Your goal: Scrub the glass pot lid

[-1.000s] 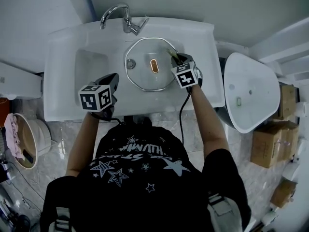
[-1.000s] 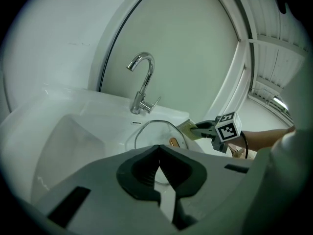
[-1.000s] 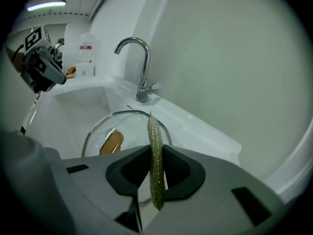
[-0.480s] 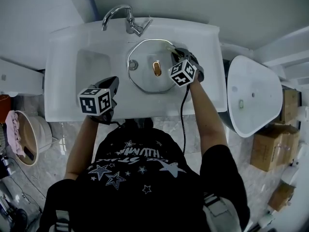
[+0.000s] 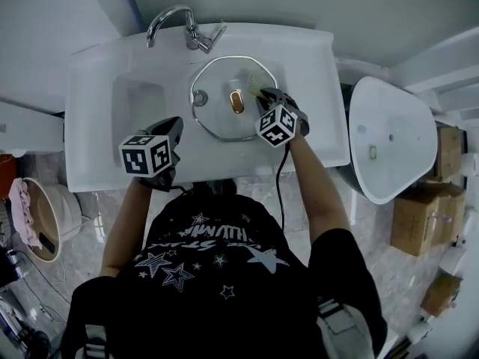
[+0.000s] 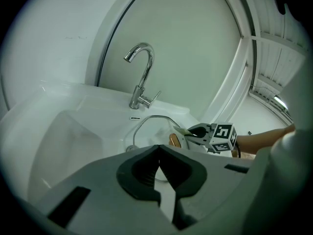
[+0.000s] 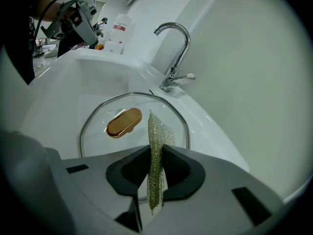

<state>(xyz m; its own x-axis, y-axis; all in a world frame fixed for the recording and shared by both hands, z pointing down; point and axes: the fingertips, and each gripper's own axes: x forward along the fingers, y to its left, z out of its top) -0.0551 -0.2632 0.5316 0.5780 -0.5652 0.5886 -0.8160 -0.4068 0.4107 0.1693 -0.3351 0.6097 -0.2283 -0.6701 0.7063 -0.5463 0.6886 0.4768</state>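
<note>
— So, head view first: what's the right gripper [image 5: 263, 96] got?

— A scrap of scouring cloth [image 5: 257, 90], with its tip down at the right side of the glass pot lid [image 5: 217, 114]. Can't swear it's touching. The lid's clear and roughly octagonal, with a thin metal rim and an oval gold handle [image 5: 237, 101] dead centre. It lies flat on the glossy white sink [image 5: 314, 140], just below the curved chrome faucet [image 5: 174, 19] and beside the deeper basin [image 5: 138, 103]. The left gripper [image 5: 174, 122] hangs over the sink's front edge, well apart from the lid.

— And the left gripper view?

— Jaws fully together, dark pads meeting at the tips, nothing pinched between them. Past them there's the smooth sink, the gooseneck faucet, and the lid's rim with the right gripper at its far side.

— Right gripper view?

— Jaws clamped on the cloth. It's a thin, glittery mesh, greenish-silver, standing on edge between the pads and poking out front and back. The front end reaches over the lid, just right of the handle, which looks polished and pill-shaped from here. A white bottle [image 7: 120, 31] shows beyond the sink's far end, near the left gripper.
</note>
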